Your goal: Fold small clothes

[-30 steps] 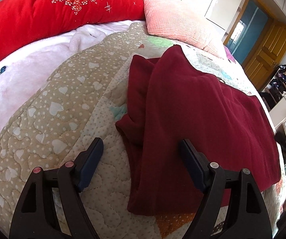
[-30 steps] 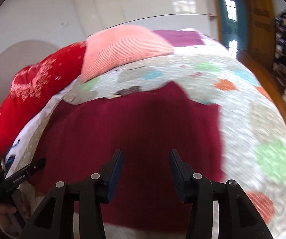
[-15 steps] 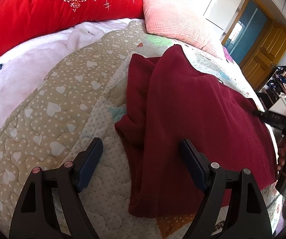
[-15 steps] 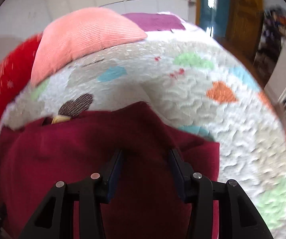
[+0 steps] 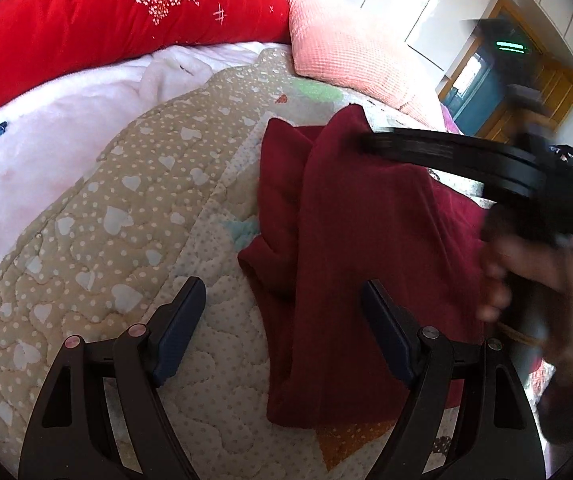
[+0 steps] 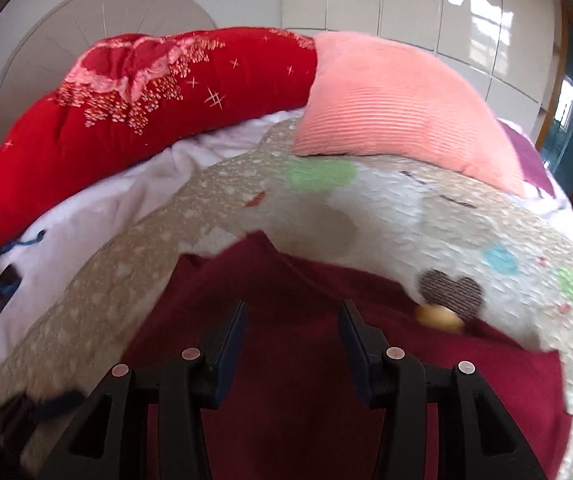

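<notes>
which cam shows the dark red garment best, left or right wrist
Left wrist: the dark red garment lies nearly whole on the quilt, folded layers and near hem visible. Right wrist shows only its blurred far edge behind the open right gripper.

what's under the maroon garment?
The maroon garment lies on the heart-print quilt, with its own folded layer beneath at the left edge. Anything else underneath is covered.

Garment [image 5: 366, 248]: plain dark red. Quilt [image 5: 134, 216]: tan with white hearts and dots, adjoining white panels with green, blue, orange and brown patches. Bolster [image 6: 158, 96]: bright red with pink floral embroidery. Pillow [image 6: 398, 108]: ribbed salmon pink. Blanket [image 5: 66, 120]: white. Gripper pads [image 5: 178, 328]: dark blue.
</notes>
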{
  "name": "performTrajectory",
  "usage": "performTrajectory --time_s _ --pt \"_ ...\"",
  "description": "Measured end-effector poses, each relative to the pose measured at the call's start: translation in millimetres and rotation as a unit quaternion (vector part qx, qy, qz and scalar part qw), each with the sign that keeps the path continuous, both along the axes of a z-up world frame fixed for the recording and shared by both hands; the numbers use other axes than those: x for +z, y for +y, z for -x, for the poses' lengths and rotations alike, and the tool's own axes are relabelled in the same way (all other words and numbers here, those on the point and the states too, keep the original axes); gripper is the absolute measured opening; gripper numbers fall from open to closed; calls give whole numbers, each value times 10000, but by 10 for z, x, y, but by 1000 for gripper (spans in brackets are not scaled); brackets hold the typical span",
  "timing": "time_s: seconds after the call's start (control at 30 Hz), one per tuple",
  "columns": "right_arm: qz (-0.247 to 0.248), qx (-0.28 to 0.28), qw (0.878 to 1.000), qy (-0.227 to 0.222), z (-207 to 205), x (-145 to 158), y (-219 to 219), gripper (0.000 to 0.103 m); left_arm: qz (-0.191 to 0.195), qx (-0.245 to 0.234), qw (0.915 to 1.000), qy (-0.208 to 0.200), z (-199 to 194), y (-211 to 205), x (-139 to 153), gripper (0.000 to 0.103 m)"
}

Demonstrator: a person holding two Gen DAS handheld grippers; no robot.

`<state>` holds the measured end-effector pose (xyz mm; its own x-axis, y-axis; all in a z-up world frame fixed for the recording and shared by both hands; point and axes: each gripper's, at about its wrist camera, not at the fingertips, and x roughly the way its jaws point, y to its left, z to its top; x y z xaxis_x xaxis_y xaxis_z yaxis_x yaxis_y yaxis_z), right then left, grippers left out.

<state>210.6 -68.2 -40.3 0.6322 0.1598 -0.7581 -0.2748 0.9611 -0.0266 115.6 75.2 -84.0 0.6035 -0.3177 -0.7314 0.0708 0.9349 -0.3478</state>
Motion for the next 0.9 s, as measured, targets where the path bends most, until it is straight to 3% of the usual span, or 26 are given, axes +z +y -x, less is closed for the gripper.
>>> performTrajectory --time_s 0.1,0.27,0.37,0.5,0.67,0.73,0.8,0.9 --pt "-230 -95 9979 597 -316 -334 152 46 -32 3 10000 1 -15 -1 -13 81" --pt "-716 -23 9965 432 -236 -235 26 46 -104 -11 9999 -41 -1 -25 -3 81" --pt "-1087 -149 9935 315 146 -72 -352 46 -246 -39 9996 -148 50 -75 44 81" --pt "-958 -499 9941 100 807 2 -936 48 -449 25 9982 -396 222 -164 107 81" --pt "-915 -1013 9906 -56 1594 -30 -1555 52 -504 -8 9981 -345 460 -353 148 81" --pt "-1063 -1224 9868 -28 1795 -48 -1693 52 -435 137 9981 -406 650 -404 175 81" --pt "-1286 -1304 9830 -88 1991 -28 -1768 53 -676 276 9963 -445 808 -475 184 81" --pt "-1440 -1398 9793 -275 2203 16 -1801 55 -787 137 9962 -354 968 -595 195 81"
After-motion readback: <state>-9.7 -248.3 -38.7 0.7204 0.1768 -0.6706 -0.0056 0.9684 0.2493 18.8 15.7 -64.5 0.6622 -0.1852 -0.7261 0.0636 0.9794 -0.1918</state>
